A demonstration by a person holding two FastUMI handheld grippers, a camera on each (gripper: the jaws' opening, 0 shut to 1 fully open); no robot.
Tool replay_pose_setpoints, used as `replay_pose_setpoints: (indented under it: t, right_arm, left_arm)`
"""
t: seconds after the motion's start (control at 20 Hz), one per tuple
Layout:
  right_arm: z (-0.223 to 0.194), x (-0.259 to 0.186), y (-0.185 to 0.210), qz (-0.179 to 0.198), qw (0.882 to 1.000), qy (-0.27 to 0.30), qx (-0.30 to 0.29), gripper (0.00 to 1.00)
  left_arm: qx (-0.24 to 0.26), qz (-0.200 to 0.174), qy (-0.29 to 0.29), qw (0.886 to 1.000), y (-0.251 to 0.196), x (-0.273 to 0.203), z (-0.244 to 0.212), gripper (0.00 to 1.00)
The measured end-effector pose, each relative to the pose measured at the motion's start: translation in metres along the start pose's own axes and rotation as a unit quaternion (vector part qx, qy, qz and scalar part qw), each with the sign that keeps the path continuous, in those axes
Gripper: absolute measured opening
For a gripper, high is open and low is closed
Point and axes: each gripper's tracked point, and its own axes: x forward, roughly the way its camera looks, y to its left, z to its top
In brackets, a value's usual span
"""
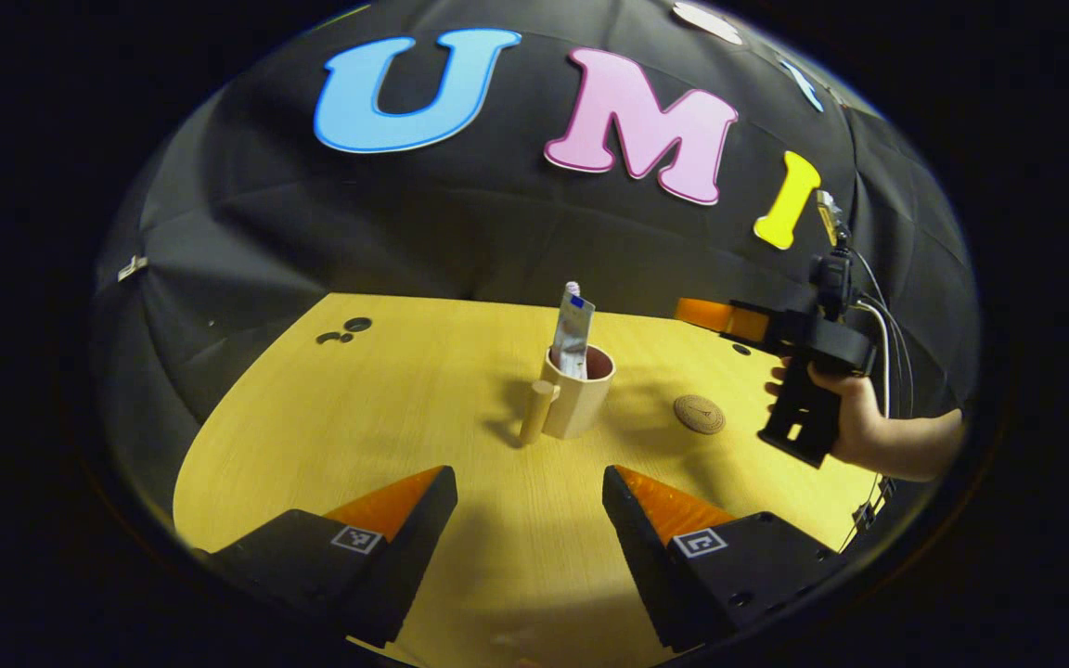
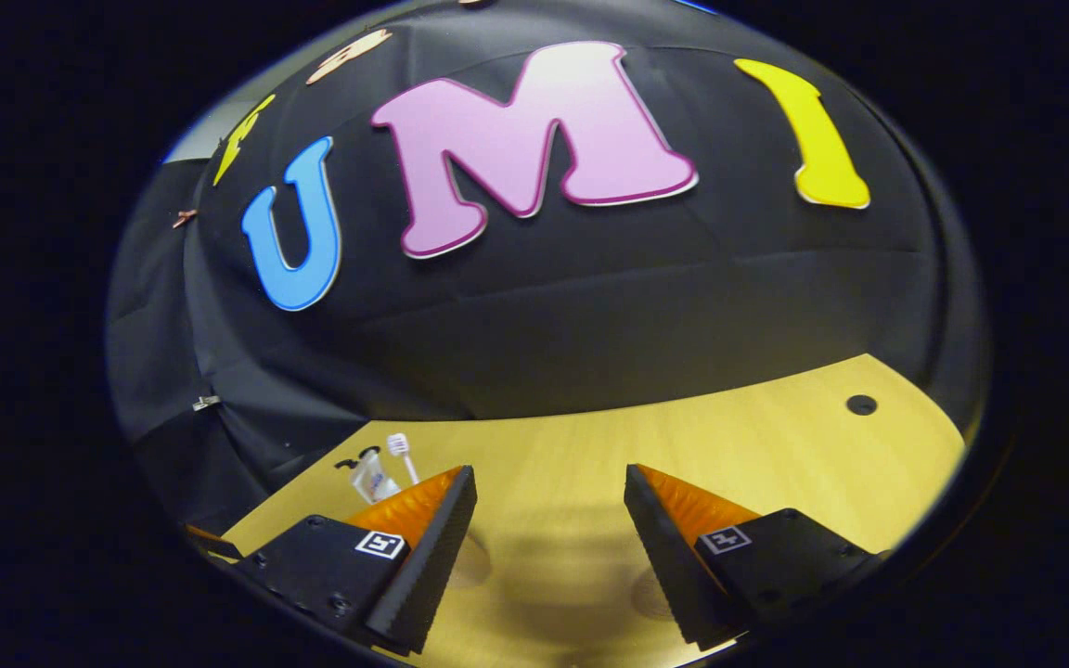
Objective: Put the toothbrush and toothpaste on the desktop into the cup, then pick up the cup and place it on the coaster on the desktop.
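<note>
Midway across the wooden desktop [image 1: 330,436], seen from the left gripper view, I have the cup [image 1: 577,391] standing upright, a pale mug with a darker inside and its handle turned toward the near left. The toothpaste [image 1: 573,336] stands in it, leaning a little and rising well above the rim. A small pale tip [image 1: 573,288] shows just above the tube; I take it for the toothbrush head but cannot be sure from this side. To the right of the cup, apart from it, the round coaster [image 1: 699,414] lies flat and bare on the wood.

My left gripper [image 1: 529,487] hangs low at the near edge with its jaws spread wide and nothing between them; the cup sits farther off, roughly in line with the gap.

Off to the right, a hand [image 1: 855,417] holds the right gripper [image 1: 725,318] above the desk, beyond the coaster and pointing left toward the cup. From this angle I cannot judge its fingers.

From the right gripper view, the right gripper's jaws stand spread with bare desktop between them. Past its left finger, at the far left, the toothbrush [image 2: 399,449] bristles and the toothpaste top poke up side by side. A dark hole [image 2: 861,404] marks the desk at the far right.
</note>
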Motion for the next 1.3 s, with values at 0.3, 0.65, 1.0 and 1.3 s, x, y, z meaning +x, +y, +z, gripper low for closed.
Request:
replay_pose_setpoints:
  t: [0.3,0.65,1.0,1.3]
  right_arm:
    - [0.003,-0.048,-0.09,-0.077,0.997,0.01,0.008,0.98]
    - [-0.007,-0.106,-0.163,-0.139,0.99,0.028,0.02,0.98]
    - [-0.028,-0.184,-0.221,-0.201,0.977,0.055,0.053,0.98]
    - [-0.05,-0.251,-0.251,-0.241,0.964,0.084,0.076,0.98]
  left_arm:
    - [0.078,-0.046,0.063,0.994,0.001,0.057,0.007,0.98]
    - [0.162,-0.077,0.171,0.969,0.001,0.113,0.0,0.98]
    - [0.235,-0.097,0.249,0.934,-0.007,0.162,0.005,0.93]
    - [0.249,-0.118,0.318,0.907,-0.015,0.174,-0.01,0.77]
